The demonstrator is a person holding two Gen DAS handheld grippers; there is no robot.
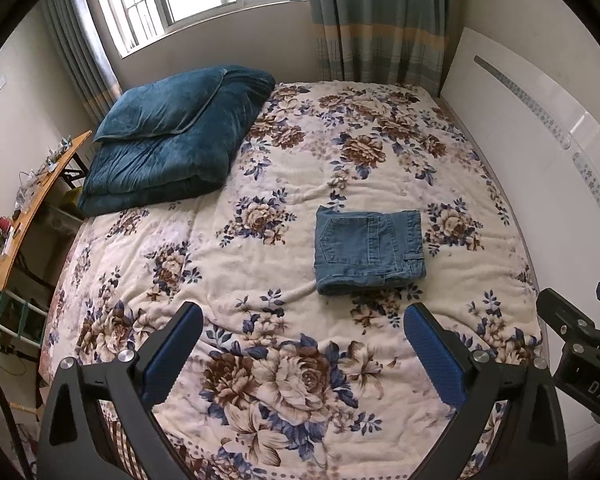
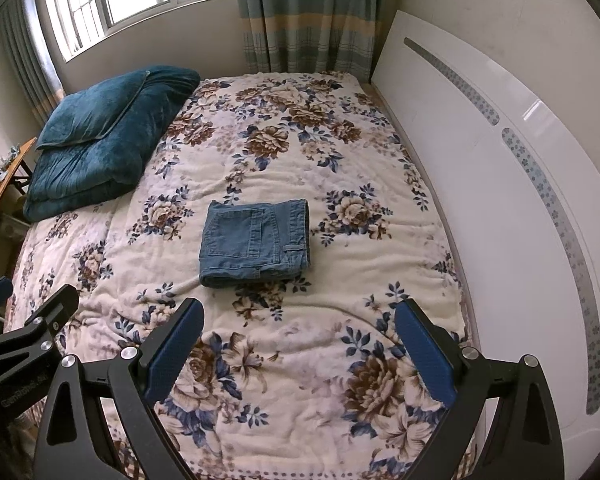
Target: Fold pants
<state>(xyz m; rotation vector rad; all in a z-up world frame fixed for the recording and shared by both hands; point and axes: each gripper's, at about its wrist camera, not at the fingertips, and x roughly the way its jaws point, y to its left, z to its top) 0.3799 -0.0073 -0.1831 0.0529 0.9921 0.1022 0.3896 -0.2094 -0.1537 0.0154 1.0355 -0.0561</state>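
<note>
The pants (image 1: 369, 250) are blue denim with stitched seams. The blanket (image 1: 260, 264) on the bed looks fleecy and matt, the teal quilt (image 1: 172, 148) velvety, the white headboard (image 2: 500, 184) smooth and glossy.

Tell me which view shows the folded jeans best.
The right wrist view: the folded jeans sit near centre on the floral blanket, pocket and belt loop clear. The left wrist view shows them equally whole, but further right.
</note>
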